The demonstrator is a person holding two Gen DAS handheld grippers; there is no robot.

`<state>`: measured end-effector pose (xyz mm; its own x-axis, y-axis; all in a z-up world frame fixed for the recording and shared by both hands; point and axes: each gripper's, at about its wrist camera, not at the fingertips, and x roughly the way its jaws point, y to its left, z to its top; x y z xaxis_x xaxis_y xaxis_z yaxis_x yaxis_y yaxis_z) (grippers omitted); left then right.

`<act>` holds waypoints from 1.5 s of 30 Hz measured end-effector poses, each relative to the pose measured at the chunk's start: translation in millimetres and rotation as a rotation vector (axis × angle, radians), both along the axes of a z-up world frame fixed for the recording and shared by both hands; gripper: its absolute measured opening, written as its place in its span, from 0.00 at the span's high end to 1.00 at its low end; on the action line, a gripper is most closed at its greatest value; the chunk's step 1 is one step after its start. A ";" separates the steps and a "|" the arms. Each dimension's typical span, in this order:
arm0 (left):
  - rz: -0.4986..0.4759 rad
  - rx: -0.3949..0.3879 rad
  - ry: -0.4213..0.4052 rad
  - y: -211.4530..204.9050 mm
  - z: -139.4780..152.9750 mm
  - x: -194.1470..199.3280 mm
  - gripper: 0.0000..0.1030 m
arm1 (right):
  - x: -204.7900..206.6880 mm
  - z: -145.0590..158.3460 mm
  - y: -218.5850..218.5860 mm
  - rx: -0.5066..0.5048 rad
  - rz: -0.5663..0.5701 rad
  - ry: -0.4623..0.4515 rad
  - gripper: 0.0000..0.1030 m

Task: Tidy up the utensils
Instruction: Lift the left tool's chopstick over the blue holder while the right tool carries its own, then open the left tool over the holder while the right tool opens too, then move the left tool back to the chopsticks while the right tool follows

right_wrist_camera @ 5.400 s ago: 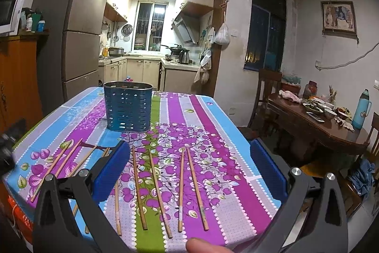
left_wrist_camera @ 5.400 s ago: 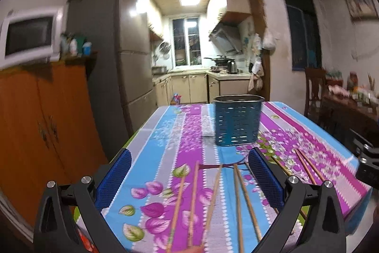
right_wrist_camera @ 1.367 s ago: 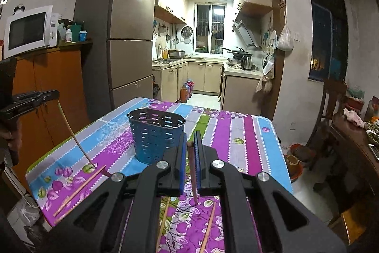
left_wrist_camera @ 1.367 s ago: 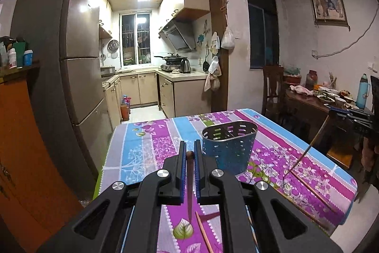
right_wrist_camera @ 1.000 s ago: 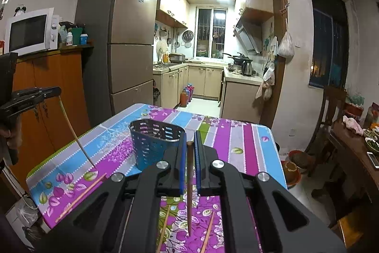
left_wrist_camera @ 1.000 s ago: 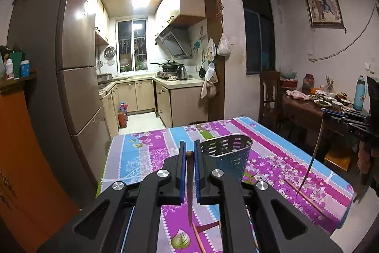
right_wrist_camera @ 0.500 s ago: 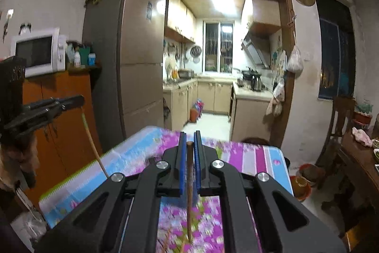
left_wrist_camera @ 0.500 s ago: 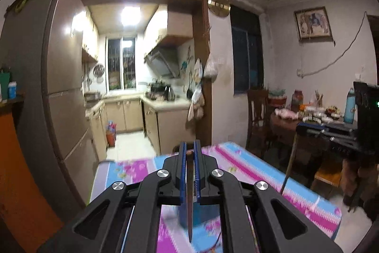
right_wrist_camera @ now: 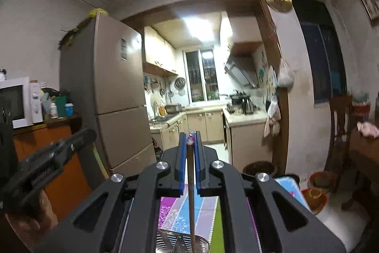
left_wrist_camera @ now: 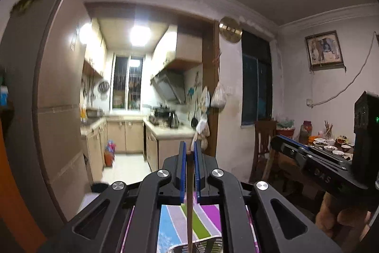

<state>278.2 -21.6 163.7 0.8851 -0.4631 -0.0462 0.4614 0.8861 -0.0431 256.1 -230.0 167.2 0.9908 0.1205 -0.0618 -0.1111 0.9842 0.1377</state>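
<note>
Both tongs at the drop-in stage of sorting chopsticks. The left tongs are clamped on a chopstick near its top end; the stick hangs straight down between the blue pads, long axis upright, and its lower end runs out of the bottom of the left wrist view just at the rim of the basket, of which only a pale mesh sliver shows. The right tongs are likewise clamped on a second chopstick, also upright, whose tip reaches down into the mouth of the same basket at the bottom of the right wrist view. Both tongs point level toward the kitchen, so each stick lies at a right angle to its tongs and the basket sits directly below them, on the striped counter. Each view catches the other tool off to the side: the right tongs and the hand gripping them at the right edge of the left view, the left tongs and hand at the left edge of the right view. The coming move appears to turn on vertical alignment alone: stick tip over basket mouth, then release. The right stick looks the nearer to entry, though the basket is cut off by the frame edge and blurred, so how deep either tip sits cannot be told.
</note>
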 end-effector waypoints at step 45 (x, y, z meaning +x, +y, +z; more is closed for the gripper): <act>0.200 0.359 0.203 144.7 -188.9 -228.4 0.65 | -269.2 -193.5 -65.7 -0.185 -0.236 0.341 0.41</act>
<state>49.8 123.1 -25.2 0.9122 -0.2069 -0.3538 0.2934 0.9324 0.2111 -13.1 -295.7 -26.3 0.9092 -0.1497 -0.3885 0.1403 0.9887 -0.0526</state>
